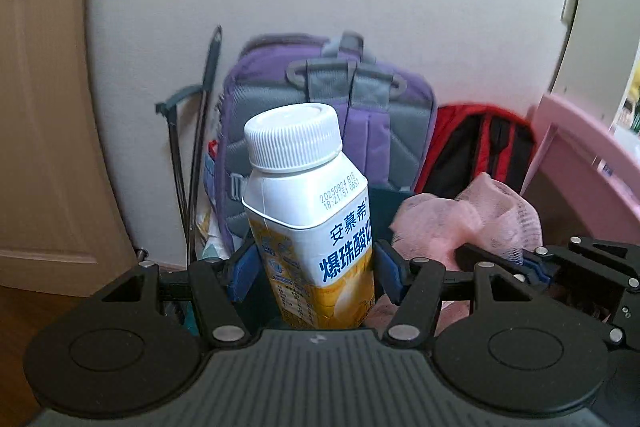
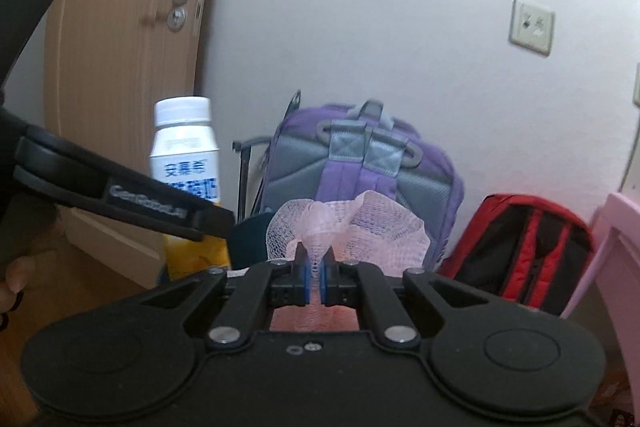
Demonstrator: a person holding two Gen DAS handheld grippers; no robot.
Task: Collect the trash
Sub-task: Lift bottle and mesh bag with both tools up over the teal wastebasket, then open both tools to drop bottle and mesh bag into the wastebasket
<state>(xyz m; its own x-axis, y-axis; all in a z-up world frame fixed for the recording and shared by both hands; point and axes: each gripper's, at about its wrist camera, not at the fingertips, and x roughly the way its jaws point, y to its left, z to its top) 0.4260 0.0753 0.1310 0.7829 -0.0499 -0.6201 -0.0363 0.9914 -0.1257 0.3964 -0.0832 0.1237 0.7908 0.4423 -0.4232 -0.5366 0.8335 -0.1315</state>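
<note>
Between your two hands: both pieces of trash are off the floor and carried in front of the wall with the purple backpack (image 1: pixel 320 107) and the red backpack (image 1: pixel 476 147).
Left hand-held gripper (image 1: pixel 312 271): you have its blue pads pressed on the sides of the yoghurt drink bottle (image 1: pixel 304 195), which stands upright with its white cap on.
Right hand-held gripper (image 2: pixel 316 267): you have it pinched nearly together on a fold of the pink foam net (image 2: pixel 344 223), which fans out above the pads.
Step in hand: judging by both full grips, you are at the carry stage; picking up looks finished for these two items.
Bin: none shows in either view, so you cannot tell where it stands.
Next move: find the bin, bring each item over its mouth, then let go one at a time; keep the bottle level so it does not slip.
</note>
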